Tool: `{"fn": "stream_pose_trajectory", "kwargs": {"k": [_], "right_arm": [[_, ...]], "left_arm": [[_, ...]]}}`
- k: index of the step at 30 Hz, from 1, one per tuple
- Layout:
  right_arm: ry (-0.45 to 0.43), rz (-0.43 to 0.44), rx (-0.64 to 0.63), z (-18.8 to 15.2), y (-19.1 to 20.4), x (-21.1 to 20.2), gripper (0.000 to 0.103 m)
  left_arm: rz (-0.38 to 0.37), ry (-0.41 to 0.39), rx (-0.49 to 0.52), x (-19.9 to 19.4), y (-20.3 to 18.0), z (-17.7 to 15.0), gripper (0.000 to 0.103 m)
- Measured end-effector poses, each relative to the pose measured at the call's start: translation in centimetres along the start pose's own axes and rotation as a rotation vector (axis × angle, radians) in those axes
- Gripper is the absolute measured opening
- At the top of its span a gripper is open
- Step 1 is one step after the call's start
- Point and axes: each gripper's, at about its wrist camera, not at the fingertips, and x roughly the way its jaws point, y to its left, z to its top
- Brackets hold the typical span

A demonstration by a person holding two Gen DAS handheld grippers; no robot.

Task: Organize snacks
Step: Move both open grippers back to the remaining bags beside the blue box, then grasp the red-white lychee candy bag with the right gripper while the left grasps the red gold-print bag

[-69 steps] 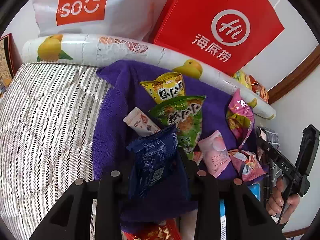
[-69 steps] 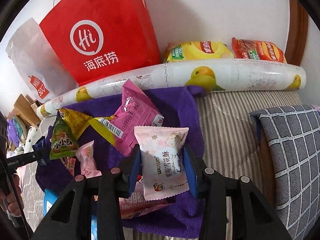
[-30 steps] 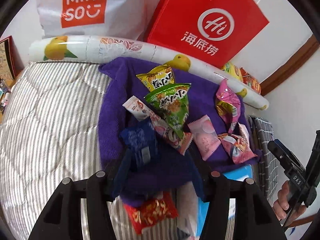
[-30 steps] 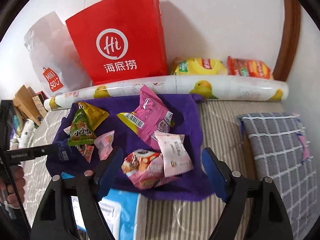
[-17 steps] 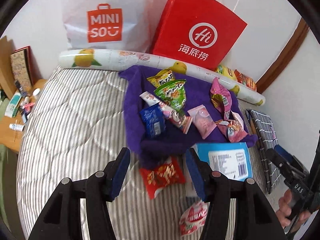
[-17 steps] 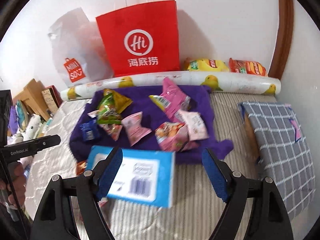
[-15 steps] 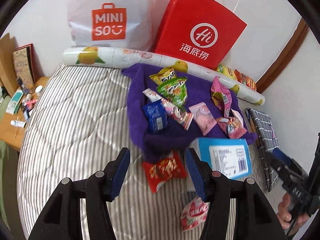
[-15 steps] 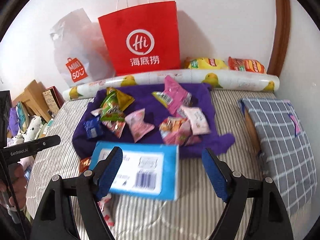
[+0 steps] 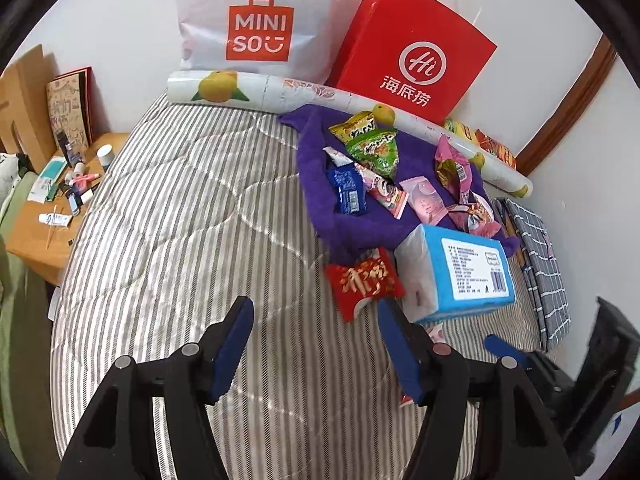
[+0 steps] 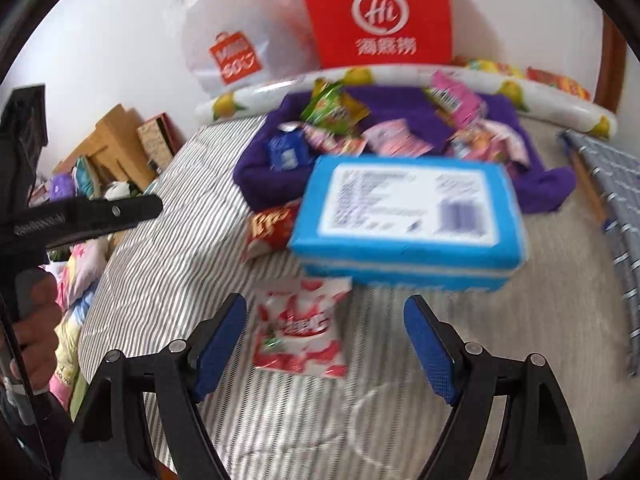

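Fingers on my left gripper [image 9: 316,344] are spreading over bare striped bed [image 9: 168,240], nothing between them. My right gripper [image 10: 326,340] has its fingers wide apart and empty, with a red-and-white snack packet [image 10: 300,332] lying on the bed between them. A blue tissue pack [image 10: 408,216] sits just beyond, in front of the purple towel [image 9: 320,184] where most snacks [image 9: 376,148] are piled. A red packet [image 9: 362,280] lies beside the tissue pack. Two shopping bags [image 9: 412,52] stand against the wall.
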Motion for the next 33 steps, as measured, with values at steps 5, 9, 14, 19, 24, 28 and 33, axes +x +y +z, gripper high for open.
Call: {"fn": "stream_pose_trajectory", "kwargs": {"k": [5, 9, 14, 19, 24, 28, 33], "right_arm": [[0.056, 0.038, 0.027, -0.6, 0.7, 2.6, 0.081], [0.071, 0.004, -0.003, -1.0, 1.7, 4.3, 0.081], [0.04, -0.048, -0.07, -1.4, 2.9, 5.1, 0.081], [0.001, -0.137, -0.135, -2.1, 3.2, 4.7, 0.057], [0.001, -0.082, -0.105, -2.3, 1.8, 3.3, 0.053], [-0.02, -0.057, -0.09, -2.8, 0.8, 1.4, 0.053], [-0.045, -0.059, -0.071, -3.5, -1.6, -1.1, 0.053]], "left_arm": [[-0.007, 0.006, -0.008, -0.1, 1.3, -0.9, 0.063], [-0.008, 0.012, -0.026, -0.1, 2.4, -1.2, 0.063], [-0.001, 0.023, -0.043, 0.4, 3.1, -1.4, 0.063], [0.002, 0.035, -0.047, 1.1, 2.9, -1.5, 0.063], [-0.005, 0.043, -0.029, 1.8, 1.5, -1.6, 0.063], [-0.026, 0.047, -0.025, 2.6, 0.0, -1.6, 0.063], [-0.055, 0.061, -0.041, 4.5, -1.5, -0.9, 0.063]]}}
